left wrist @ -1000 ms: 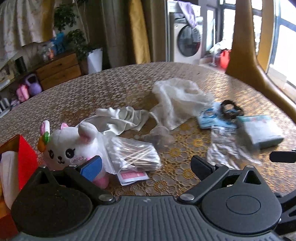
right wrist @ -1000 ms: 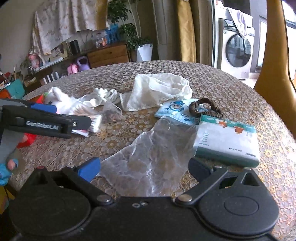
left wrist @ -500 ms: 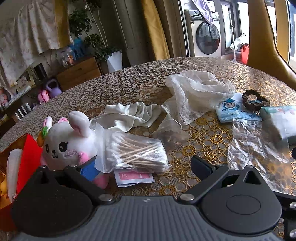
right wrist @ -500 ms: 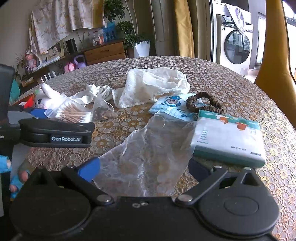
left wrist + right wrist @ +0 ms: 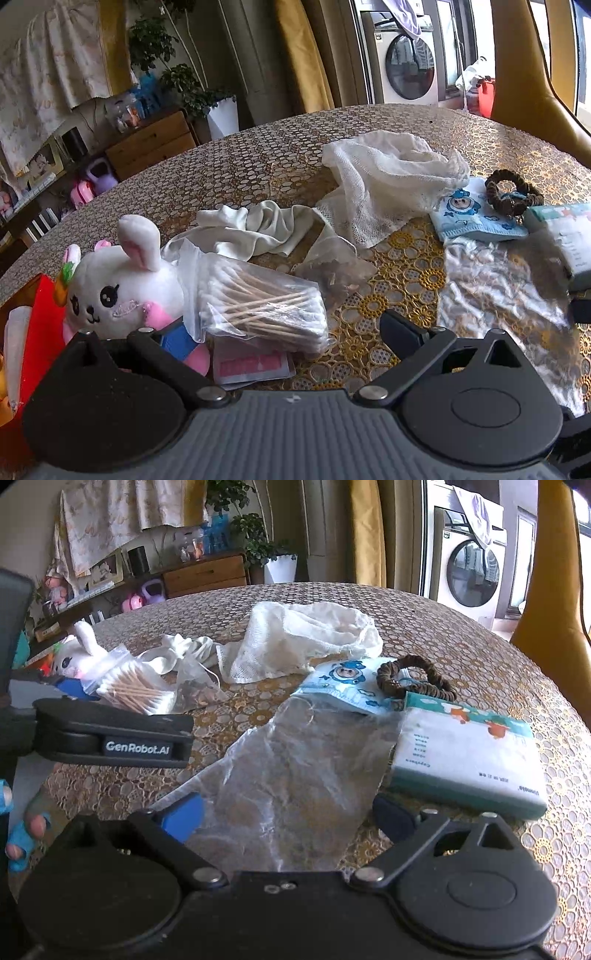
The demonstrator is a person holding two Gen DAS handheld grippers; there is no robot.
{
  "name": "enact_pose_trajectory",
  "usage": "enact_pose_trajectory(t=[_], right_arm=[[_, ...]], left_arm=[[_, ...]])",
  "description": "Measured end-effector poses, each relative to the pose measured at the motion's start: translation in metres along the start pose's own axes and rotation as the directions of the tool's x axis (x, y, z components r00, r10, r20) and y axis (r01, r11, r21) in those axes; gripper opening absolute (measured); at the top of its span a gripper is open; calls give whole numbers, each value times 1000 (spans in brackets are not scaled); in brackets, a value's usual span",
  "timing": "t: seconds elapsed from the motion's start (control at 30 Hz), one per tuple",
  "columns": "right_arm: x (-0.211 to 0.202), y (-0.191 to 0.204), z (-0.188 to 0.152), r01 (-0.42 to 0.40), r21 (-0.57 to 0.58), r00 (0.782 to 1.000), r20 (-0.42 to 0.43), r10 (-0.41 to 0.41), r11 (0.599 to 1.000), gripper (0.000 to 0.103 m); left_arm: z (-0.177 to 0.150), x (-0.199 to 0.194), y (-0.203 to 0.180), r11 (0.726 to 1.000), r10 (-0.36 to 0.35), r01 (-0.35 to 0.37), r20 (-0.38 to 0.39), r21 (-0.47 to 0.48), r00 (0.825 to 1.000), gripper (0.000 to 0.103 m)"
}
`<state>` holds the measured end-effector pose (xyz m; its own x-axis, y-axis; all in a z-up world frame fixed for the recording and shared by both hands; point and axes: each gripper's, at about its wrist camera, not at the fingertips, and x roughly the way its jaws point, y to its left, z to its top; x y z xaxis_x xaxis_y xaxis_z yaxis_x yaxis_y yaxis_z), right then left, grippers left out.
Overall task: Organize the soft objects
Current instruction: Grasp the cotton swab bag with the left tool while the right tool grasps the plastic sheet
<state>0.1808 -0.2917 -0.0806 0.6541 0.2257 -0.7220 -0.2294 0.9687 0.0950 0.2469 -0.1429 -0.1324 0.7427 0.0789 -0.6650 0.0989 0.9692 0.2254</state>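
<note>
A white plush rabbit point(image 5: 114, 284) lies at the left, against a bag of cotton swabs point(image 5: 262, 306). My left gripper point(image 5: 288, 332) is open, its jaws spread around the swab bag's near end and a pink card point(image 5: 251, 365). A cream cloth point(image 5: 258, 232) and a white mesh cloth point(image 5: 391, 184) lie behind. My right gripper point(image 5: 288, 816) is open over a clear plastic bag point(image 5: 291, 775). The rabbit point(image 5: 75, 653), swab bag point(image 5: 136, 690) and mesh cloth point(image 5: 306, 638) also show in the right wrist view.
A red box point(image 5: 40, 332) stands at the far left. A blue cartoon mask pack point(image 5: 343, 683), a brown hair tie point(image 5: 413, 679) and a tissue pack point(image 5: 469, 753) lie at the right. A small bag of dried bits point(image 5: 332, 262) sits mid-table. The left gripper body point(image 5: 110, 734) crosses the right wrist view.
Both grippers have moved forward over the table. The swab bag and rabbit are nearer in the left view; the plastic bag is nearer in the right. Both stay open.
</note>
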Motion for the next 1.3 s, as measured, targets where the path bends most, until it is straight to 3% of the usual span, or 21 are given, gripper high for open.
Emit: enact_pose_trajectory(t=[0.1,0.17,0.27,0.33,0.47,0.5,0.6,0.83,1.3], right_arm=[[-1,3,2,26,-27,1000,5,-26,999,78],[-2,4,1,44,-33,999,9,-44,998,70],[-3,5,1,84,-49,996,20,-83,995,51],[-4,4,0,99,-48,995,27,-98,994,43],[-4,2,1,121,-49,992,37,-119,992,10],[-4,1,1,121,-42,992,39,-120,992,6],[-7,-2,0,120,-20,991,54,-118,993,0],[-30,-2,2,116,6,985,128,-116,993,0],[-109,12,17,7,76,971,238,-25,997,0]], left_arm=[[1,-1,2,1000,-3,3,3,-10,1000,99],[1,-3,4,1000,5,-5,8,-9,1000,92],[1,-5,9,1000,12,-12,10,-17,1000,69],[2,-4,15,999,-8,8,1,-38,1000,68],[3,-8,25,998,-26,27,14,-55,1000,63],[4,-9,27,998,-35,36,21,-57,999,62],[4,-15,31,996,-56,58,42,-64,998,61],[5,-33,44,990,-106,111,68,-83,992,60],[-2,-106,71,961,-256,266,119,-73,959,60]])
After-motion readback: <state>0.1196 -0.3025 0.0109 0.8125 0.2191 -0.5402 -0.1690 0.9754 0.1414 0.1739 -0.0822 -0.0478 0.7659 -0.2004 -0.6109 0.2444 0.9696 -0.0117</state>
